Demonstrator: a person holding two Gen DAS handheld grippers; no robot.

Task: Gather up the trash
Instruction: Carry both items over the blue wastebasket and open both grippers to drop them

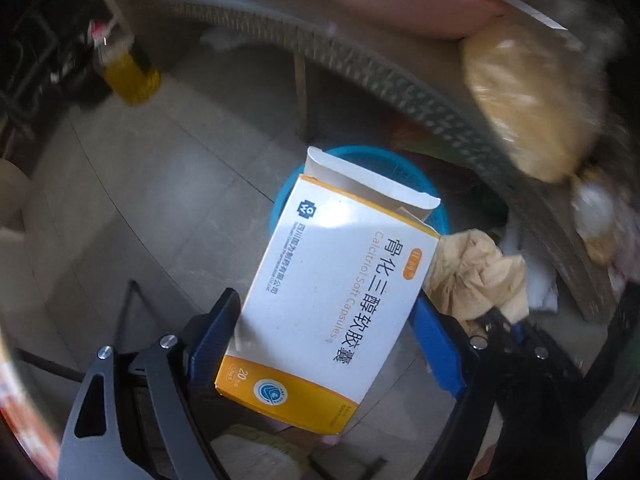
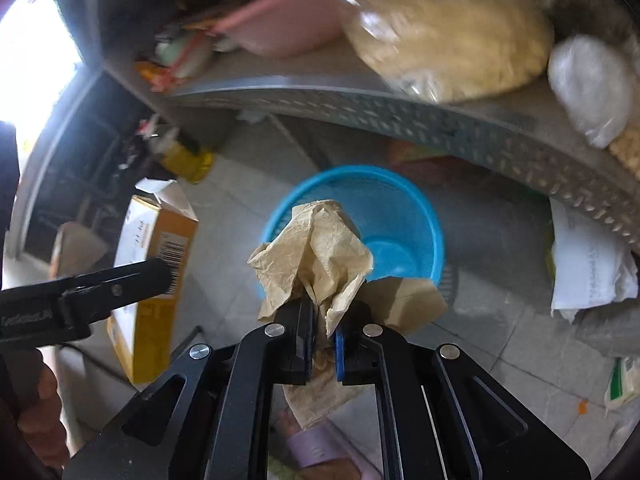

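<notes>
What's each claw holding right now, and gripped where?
Left claw: medicine box, gripped across its long sides. Right claw: crumpled brown paper, pinched at its bunched lower part.

A smooth cardboard box (image 1: 332,300), crumpled matt brown paper (image 2: 316,256), a glossy blue plastic bin (image 2: 400,216) and a perforated metal shelf (image 2: 400,114) are showing.

You are looking at a white and orange cardboard medicine box (image 1: 332,300) whose white face is carrying large Chinese characters, 骨化三醇软胶囊, with "Calcitriol Soft Capsules" in grey beside them. Its orange end band is showing "20" and a round blue logo, and another small blue logo is sitting near the open flap. In the right wrist view, its orange side (image 2: 154,280) is showing a barcode.
</notes>
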